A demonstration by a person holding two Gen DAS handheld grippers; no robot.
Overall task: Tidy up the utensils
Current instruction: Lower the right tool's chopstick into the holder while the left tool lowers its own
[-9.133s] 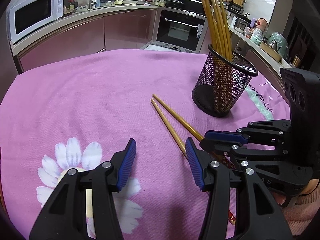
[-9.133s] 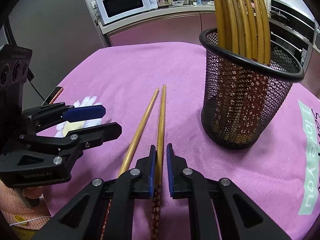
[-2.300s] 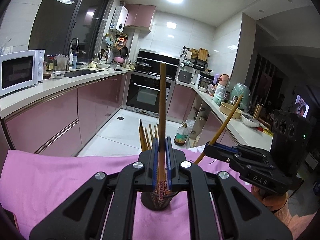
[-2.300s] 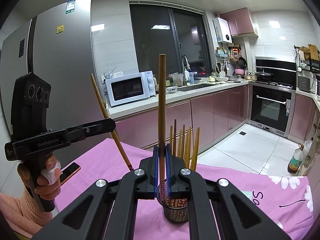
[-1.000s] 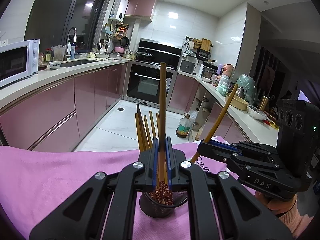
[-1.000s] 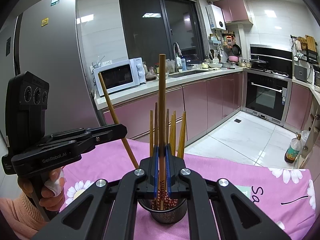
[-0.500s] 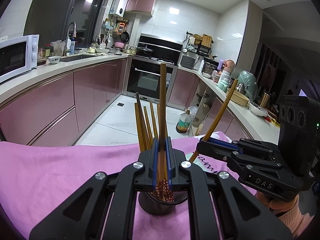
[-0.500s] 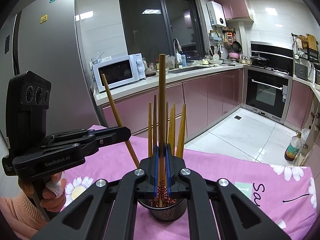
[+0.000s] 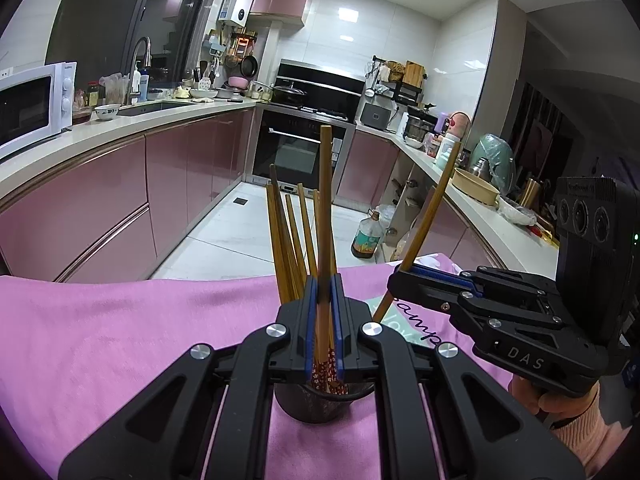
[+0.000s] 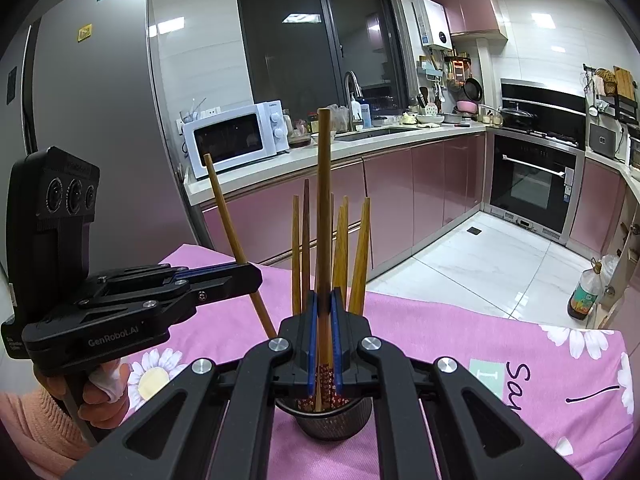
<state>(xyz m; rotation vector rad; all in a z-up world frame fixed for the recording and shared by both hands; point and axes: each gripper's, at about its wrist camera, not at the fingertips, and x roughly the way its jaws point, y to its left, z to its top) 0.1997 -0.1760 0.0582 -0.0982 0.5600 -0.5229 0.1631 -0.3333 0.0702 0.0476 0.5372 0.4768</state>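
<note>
I have each tool clamped on one long wooden chopstick, left tool (image 9: 322, 316) and right tool (image 10: 323, 320), poised over the black mesh cup (image 10: 332, 420) on the pink-clothed table (image 9: 120, 344); next I should lower and release them.

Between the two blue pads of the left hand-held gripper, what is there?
One chopstick, standing upright, clamped by the left hand-held gripper above the mesh holder. The left wrist view shows it.
</note>
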